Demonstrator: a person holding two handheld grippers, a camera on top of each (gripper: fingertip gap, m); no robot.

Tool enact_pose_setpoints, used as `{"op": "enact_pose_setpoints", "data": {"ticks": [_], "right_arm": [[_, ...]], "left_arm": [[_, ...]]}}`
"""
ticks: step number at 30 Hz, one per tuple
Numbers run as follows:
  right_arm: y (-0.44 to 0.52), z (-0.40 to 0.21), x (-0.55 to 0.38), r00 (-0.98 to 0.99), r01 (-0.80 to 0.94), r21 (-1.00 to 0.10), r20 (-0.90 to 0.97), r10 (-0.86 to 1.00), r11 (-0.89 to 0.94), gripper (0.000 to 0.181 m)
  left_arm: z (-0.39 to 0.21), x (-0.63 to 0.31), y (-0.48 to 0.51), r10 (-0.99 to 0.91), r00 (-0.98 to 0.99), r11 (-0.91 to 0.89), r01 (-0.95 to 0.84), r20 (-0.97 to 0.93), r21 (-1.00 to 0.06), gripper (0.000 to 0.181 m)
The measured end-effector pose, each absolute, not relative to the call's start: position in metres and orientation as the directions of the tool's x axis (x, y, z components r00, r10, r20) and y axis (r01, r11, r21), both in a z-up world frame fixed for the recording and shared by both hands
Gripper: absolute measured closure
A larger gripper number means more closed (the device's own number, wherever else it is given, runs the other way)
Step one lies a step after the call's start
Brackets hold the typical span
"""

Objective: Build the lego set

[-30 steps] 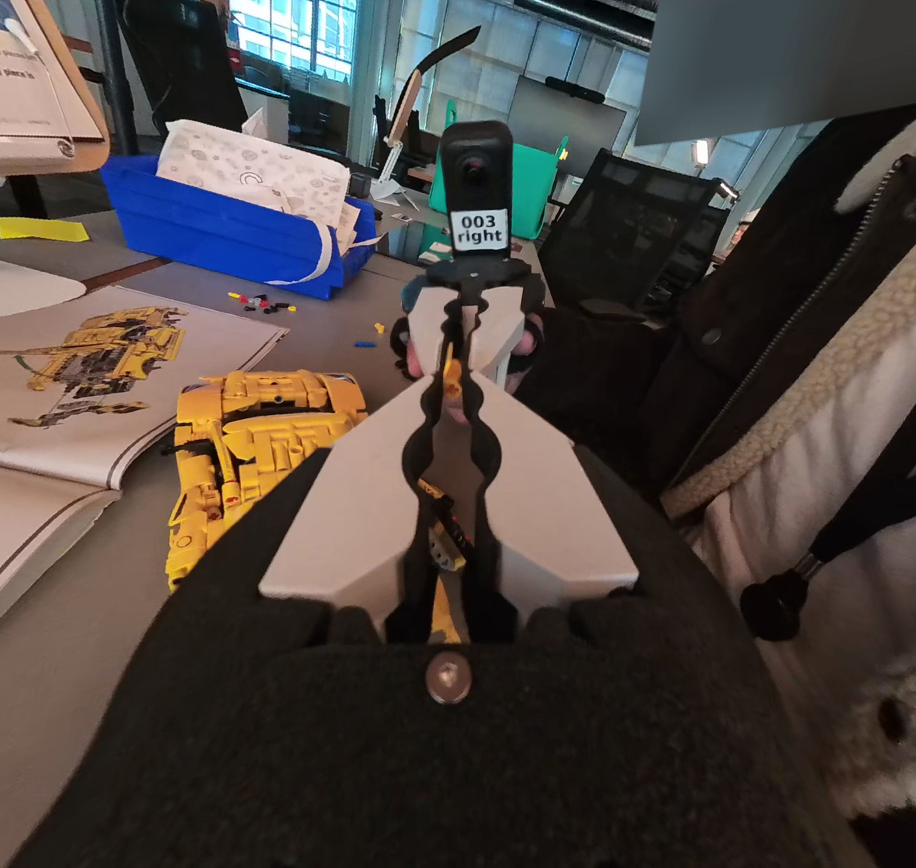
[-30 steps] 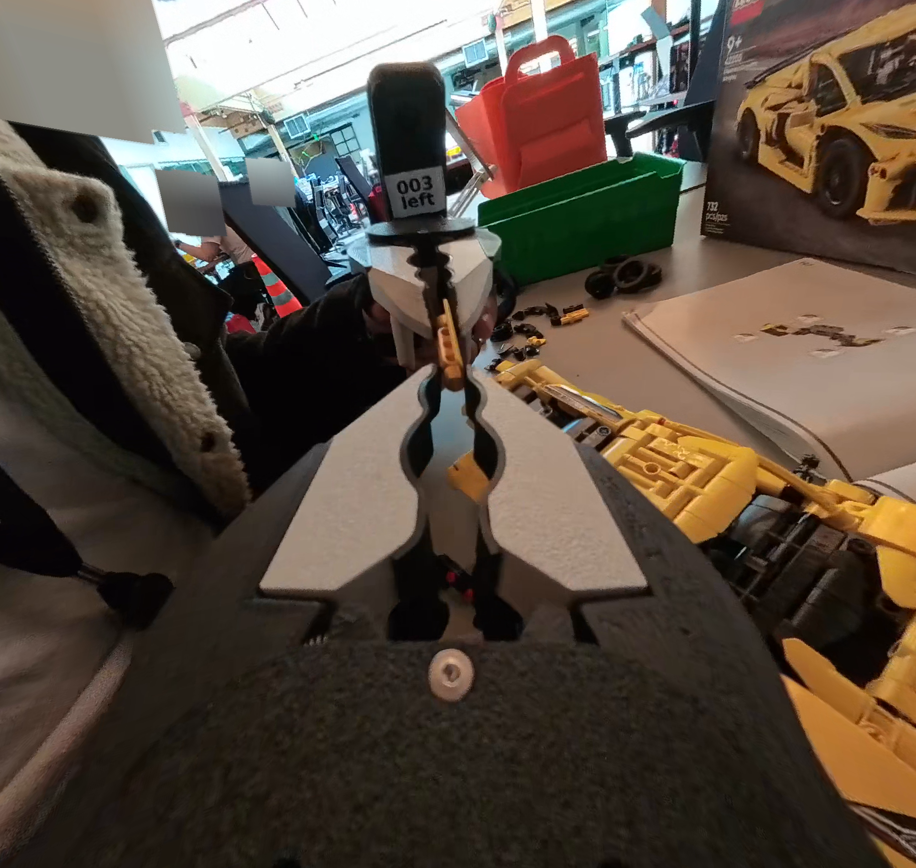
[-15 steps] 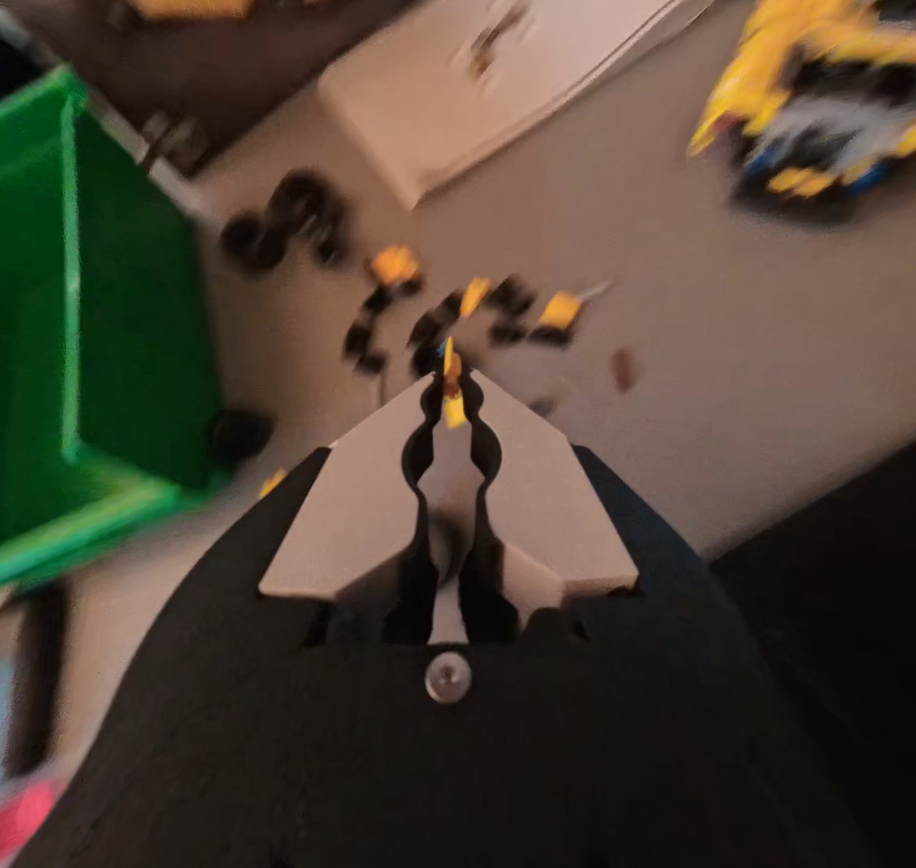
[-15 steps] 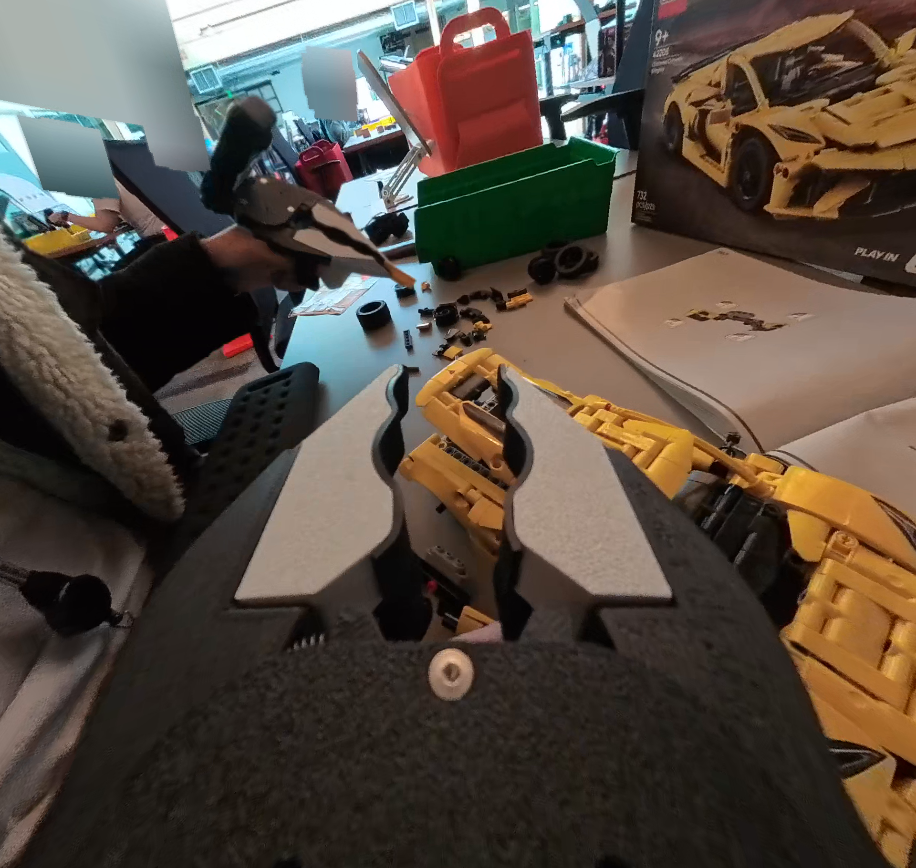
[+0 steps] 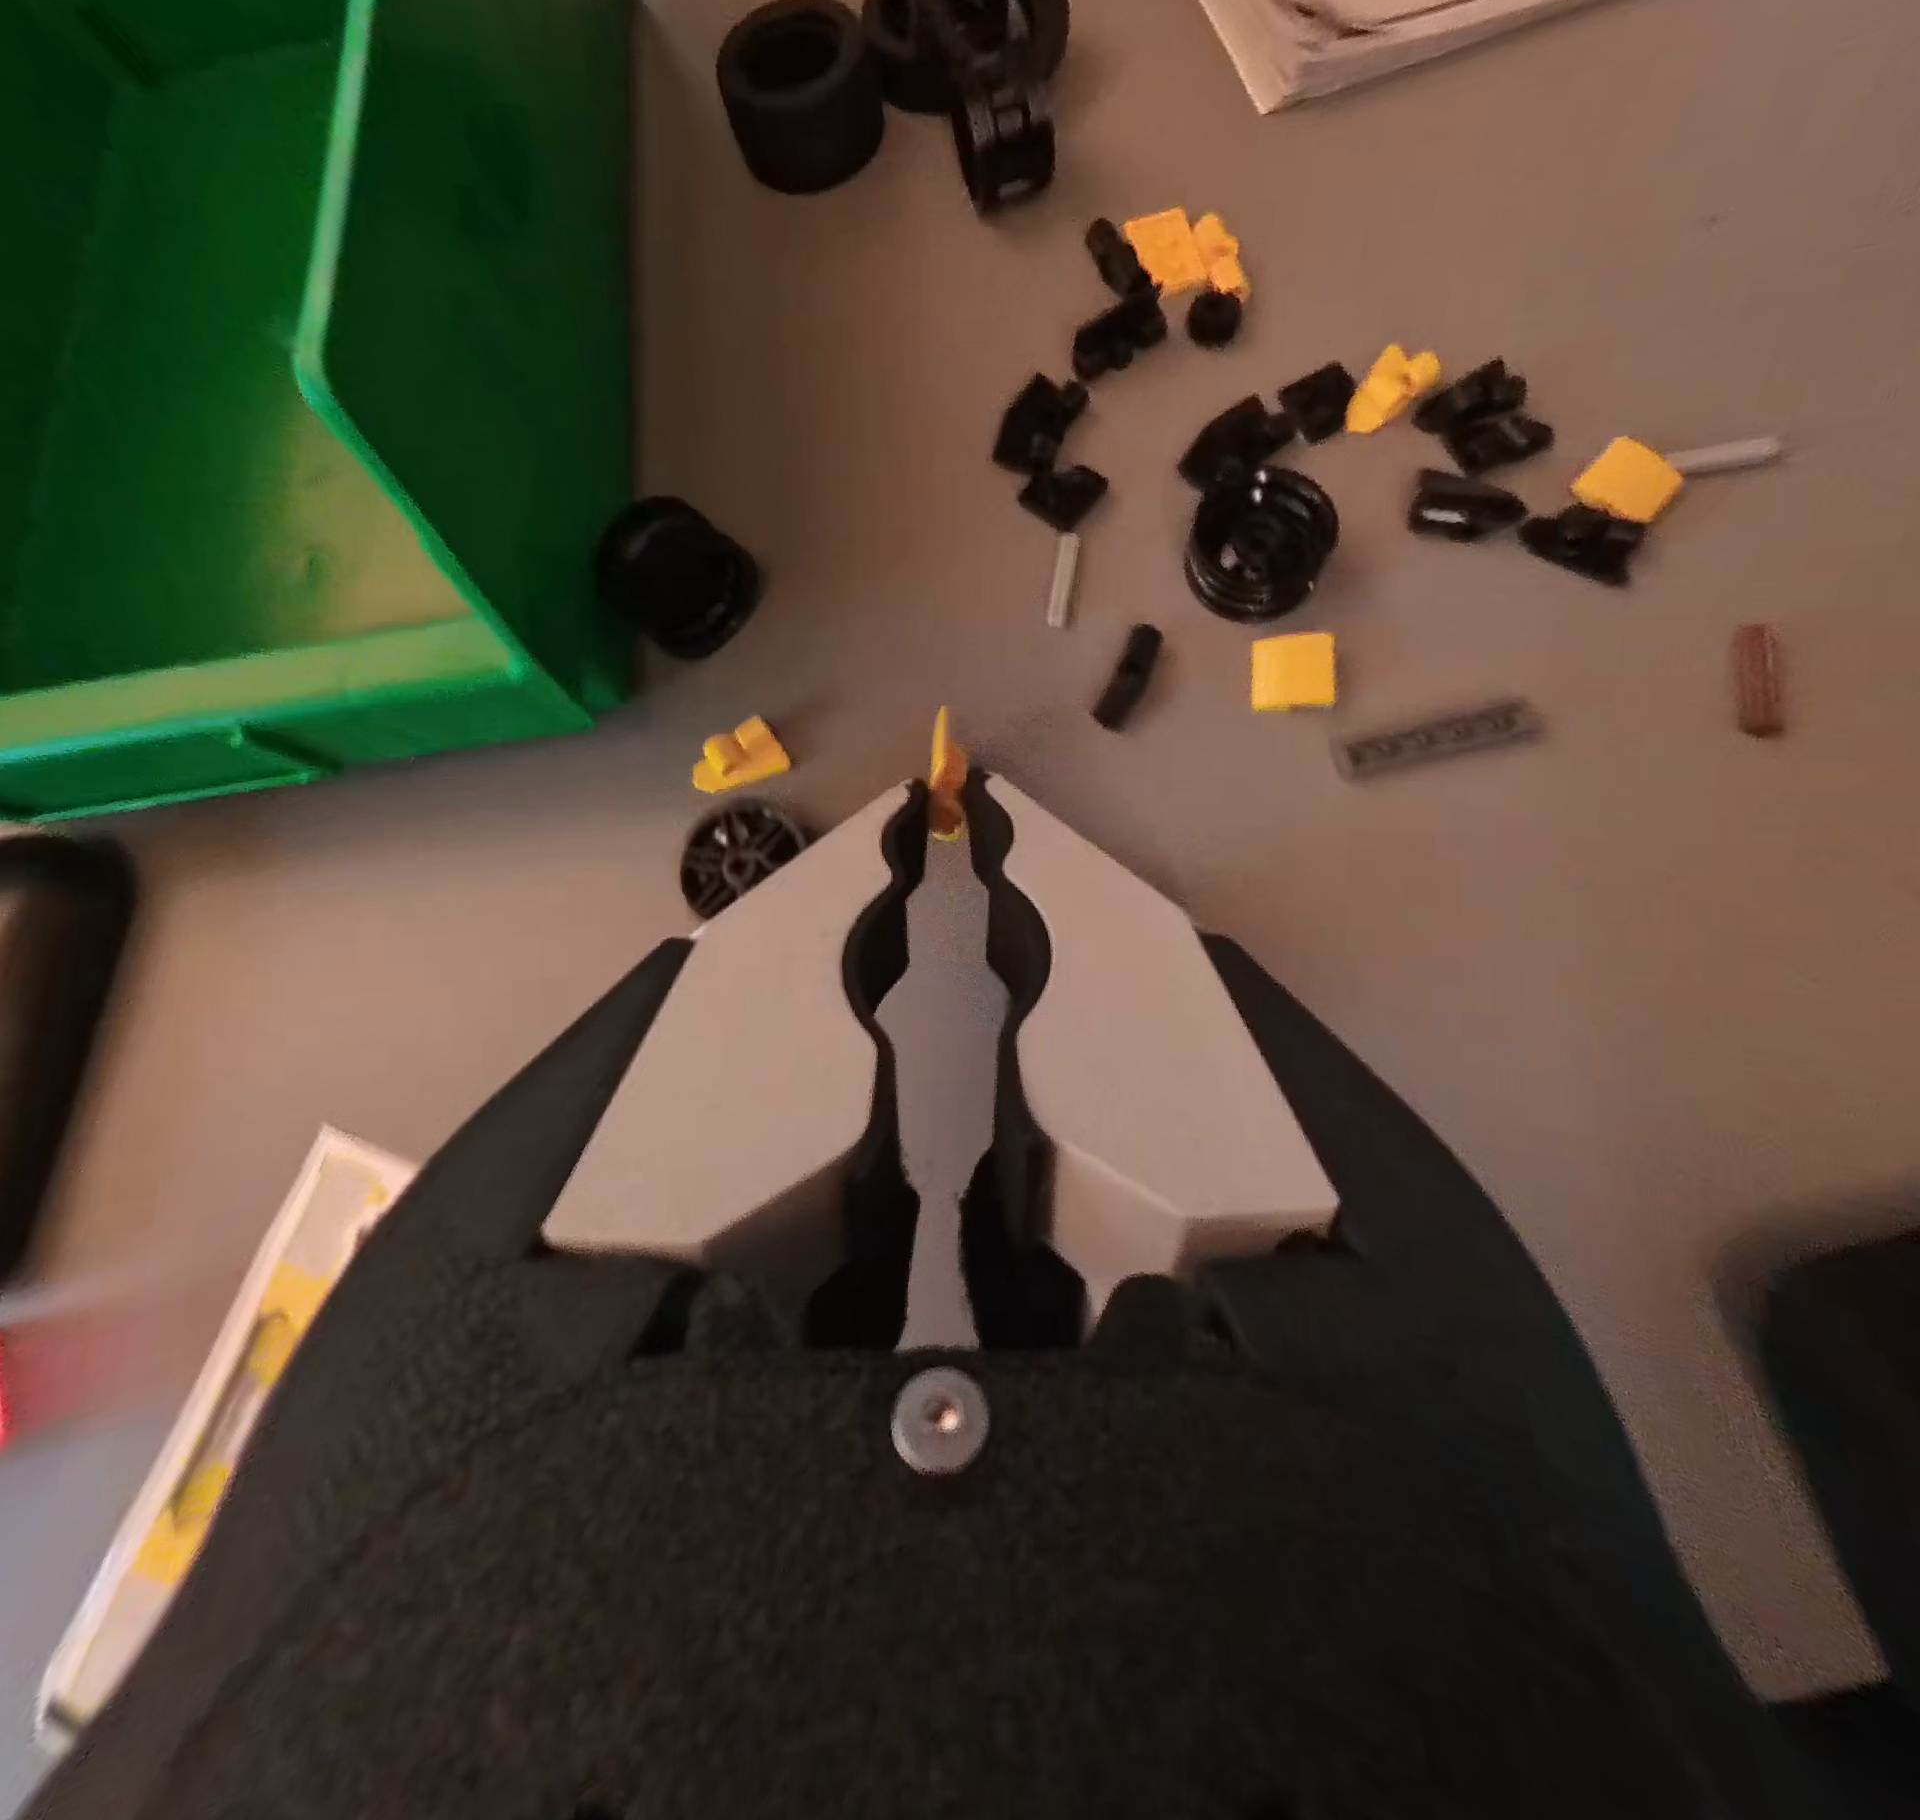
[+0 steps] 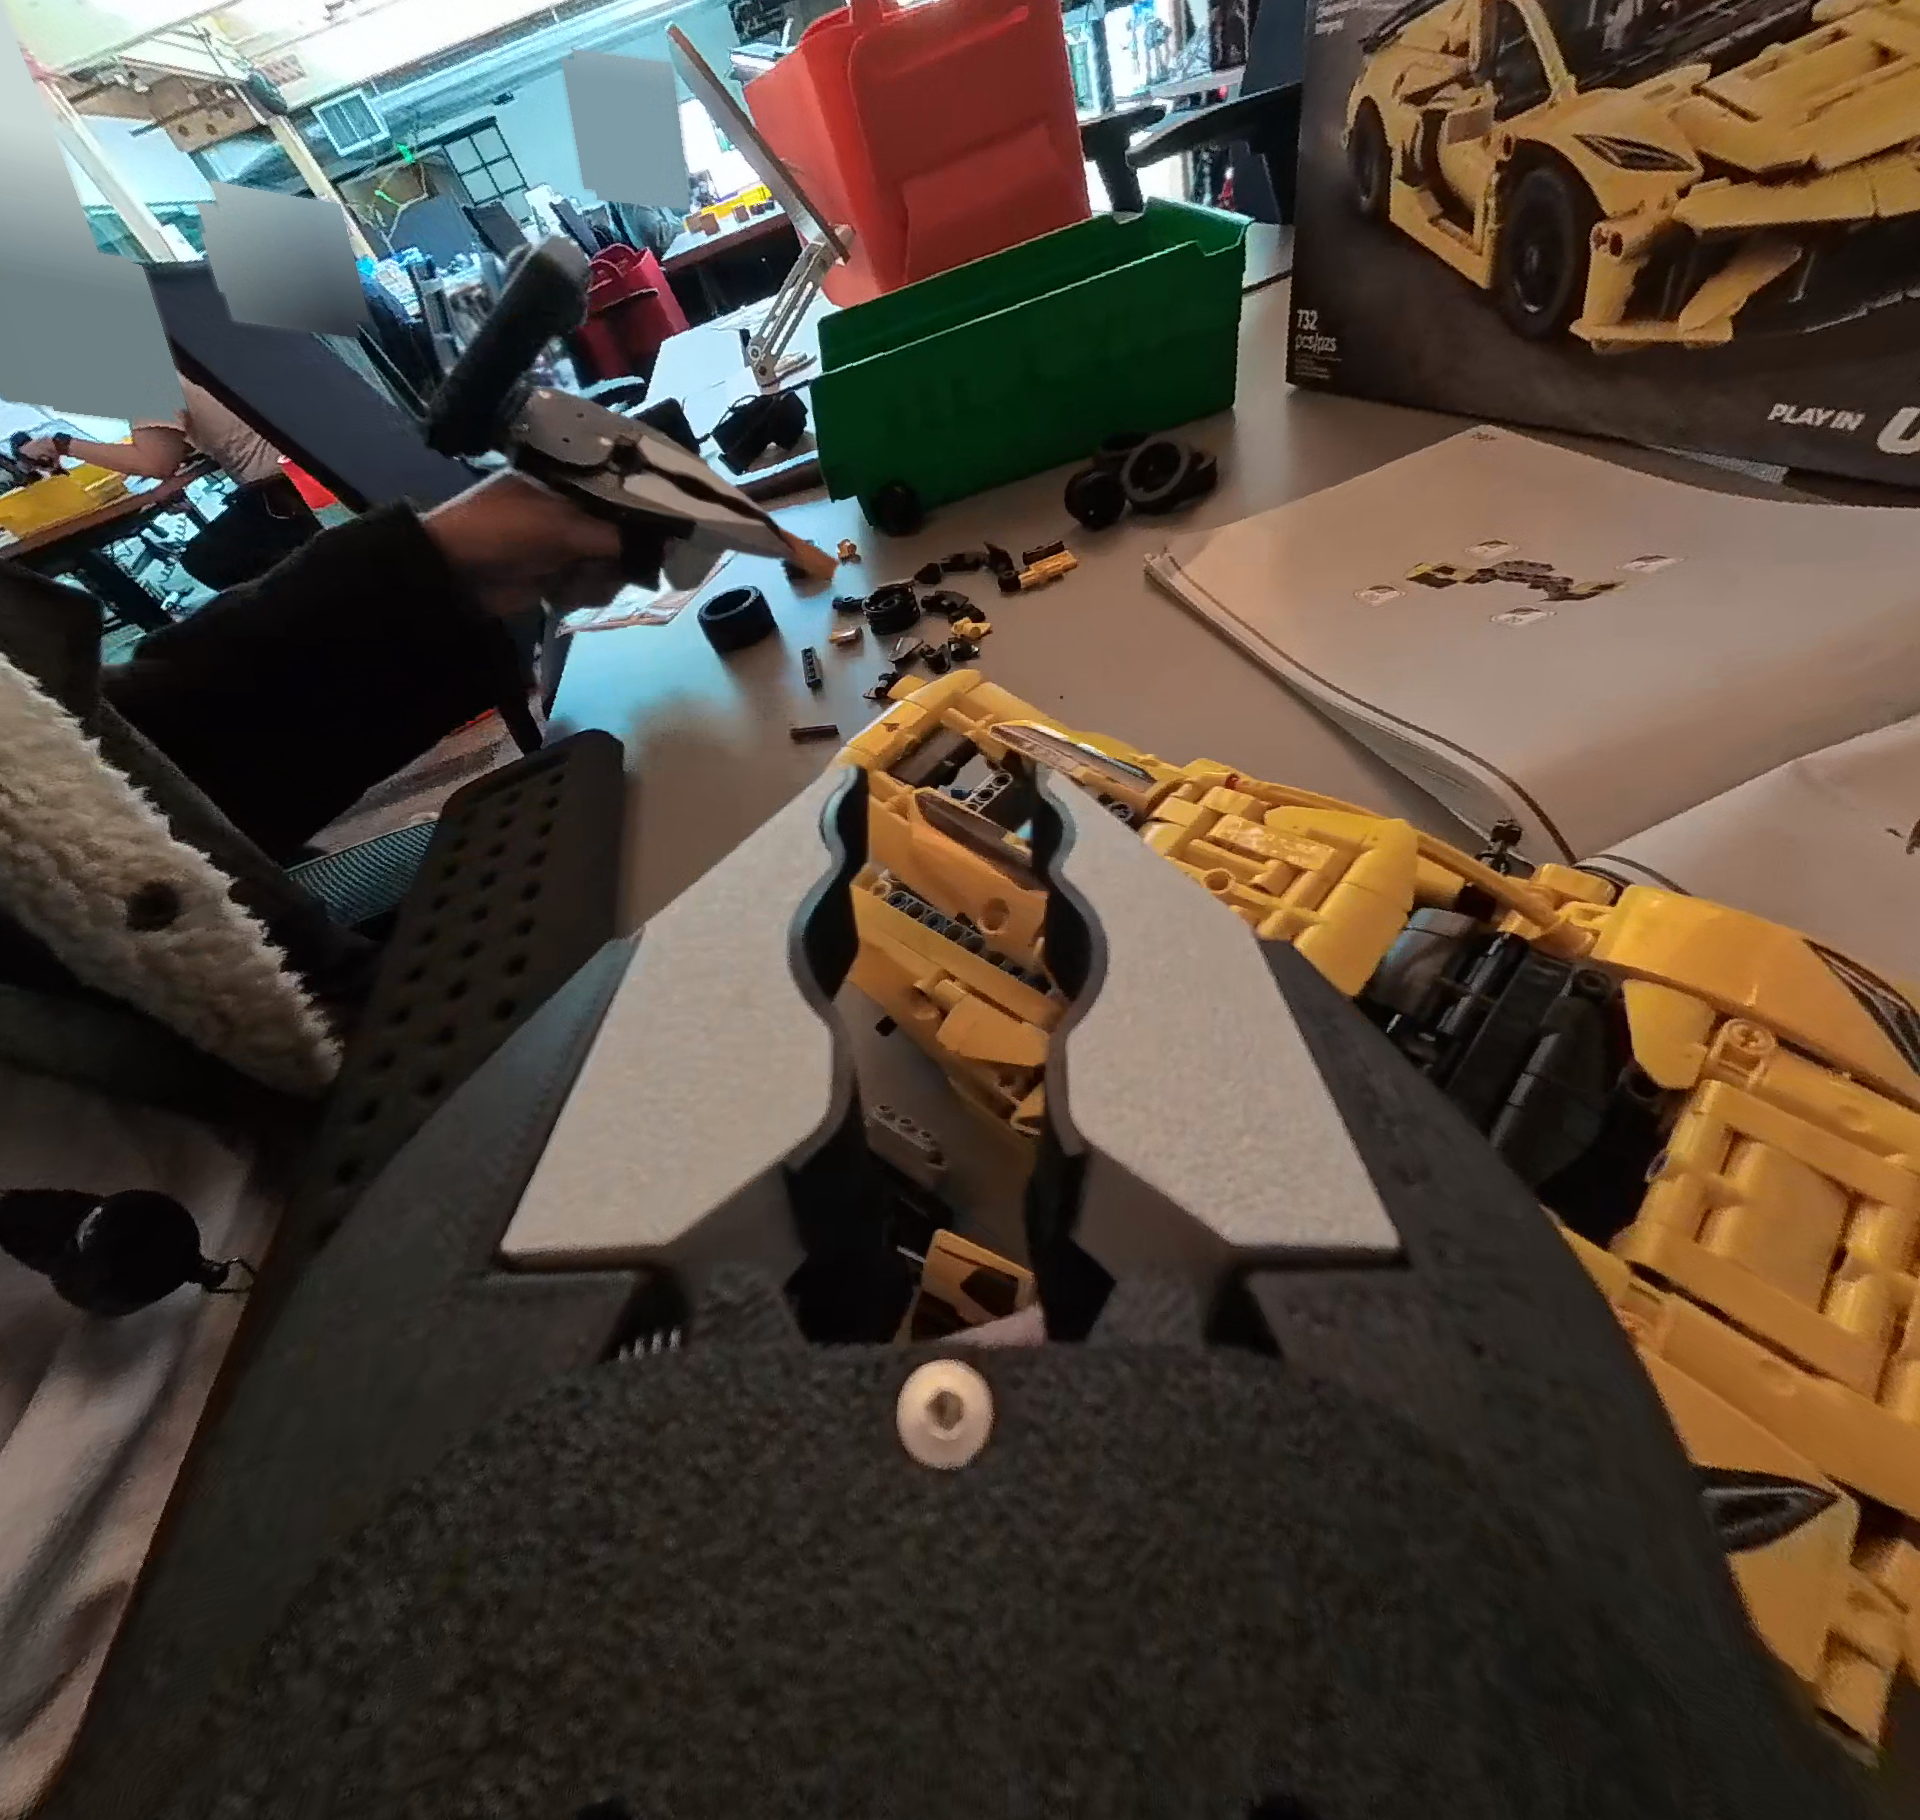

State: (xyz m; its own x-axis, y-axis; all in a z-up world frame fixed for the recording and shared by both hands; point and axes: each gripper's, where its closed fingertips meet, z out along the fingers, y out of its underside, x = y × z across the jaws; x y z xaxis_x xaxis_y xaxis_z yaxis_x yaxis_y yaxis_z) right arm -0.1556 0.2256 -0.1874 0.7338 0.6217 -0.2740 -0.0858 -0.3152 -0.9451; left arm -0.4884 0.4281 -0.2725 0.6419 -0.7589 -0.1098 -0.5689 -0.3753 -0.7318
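Observation:
My left gripper (image 5: 943,783) is shut on a small yellow lego piece (image 5: 945,771) and points down over the table, just short of the scattered loose parts (image 5: 1247,482). It also shows at the left of the right wrist view (image 6: 800,557), held in a hand. My right gripper (image 6: 945,794) is open and empty, its fingers hanging over the front end of the half-built yellow lego car (image 6: 1299,897) lying on the table.
A green bin (image 5: 343,336) stands left of the loose parts, also in the right wrist view (image 6: 1029,357). Black tyres (image 5: 894,66) lie beside it. An open instruction book (image 6: 1507,607), the set's box (image 6: 1621,160) and a red bag (image 6: 935,129) stand behind. The tips of one gripper are about 40 cm away from the tips of the other.
The grippers were tip to tip on the yellow piece. My right gripper let go, opened and came down over the car. My left gripper swung away with the piece and now points down at the loose parts.

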Motion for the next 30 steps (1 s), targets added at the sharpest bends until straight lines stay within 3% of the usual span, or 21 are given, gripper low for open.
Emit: {"op": "enact_pose_setpoints", "data": {"ticks": [13, 30], "right_arm": [[0.229, -0.193, -0.146, 0.750, -0.099, -0.937, -0.292, 0.594, -0.336, 0.152], [0.229, -0.194, -0.146, 0.749, -0.094, -0.934, -0.295, 0.593, -0.345, 0.152]], "left_arm": [[-0.296, -0.475, 0.445, -0.814, 0.580, -0.431, -0.653, -0.045, -0.622, 0.174], [-0.301, -0.475, 0.450, -0.810, 0.587, -0.485, -0.663, 0.006, -0.571, 0.174]]}}
